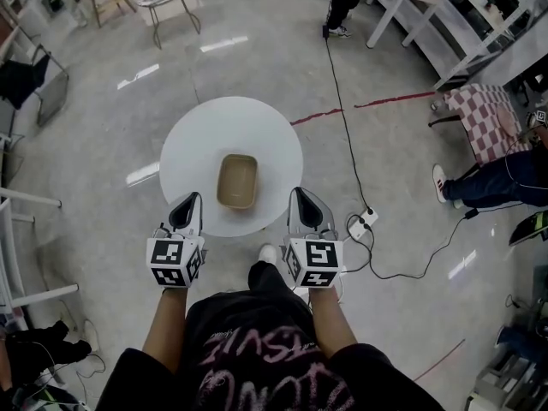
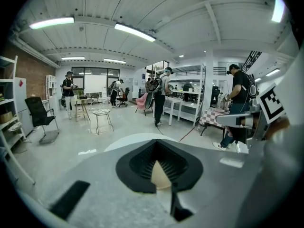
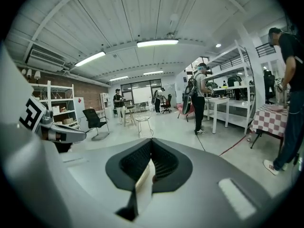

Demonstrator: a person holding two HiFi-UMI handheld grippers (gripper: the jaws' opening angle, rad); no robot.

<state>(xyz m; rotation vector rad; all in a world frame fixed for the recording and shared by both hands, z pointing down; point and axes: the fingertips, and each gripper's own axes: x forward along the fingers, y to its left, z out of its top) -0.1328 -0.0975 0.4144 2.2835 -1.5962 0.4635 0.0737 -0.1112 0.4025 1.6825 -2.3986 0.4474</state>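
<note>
Hovering at the near edge of the round white worktop (image 1: 193, 139), the left tongs (image 1: 193, 199) and right tongs (image 1: 298, 193) are both closed on nothing. They flank the tan tray (image 1: 237, 181), which sits mid-worktop just beyond them, equally reachable from either side.

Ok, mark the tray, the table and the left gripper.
tan tray (image 1: 237, 181), head view, its inner floor.
round white table (image 1: 193, 157), head view, bare top left of tray.
left gripper (image 1: 192, 202), head view, between its fingertips.
</note>
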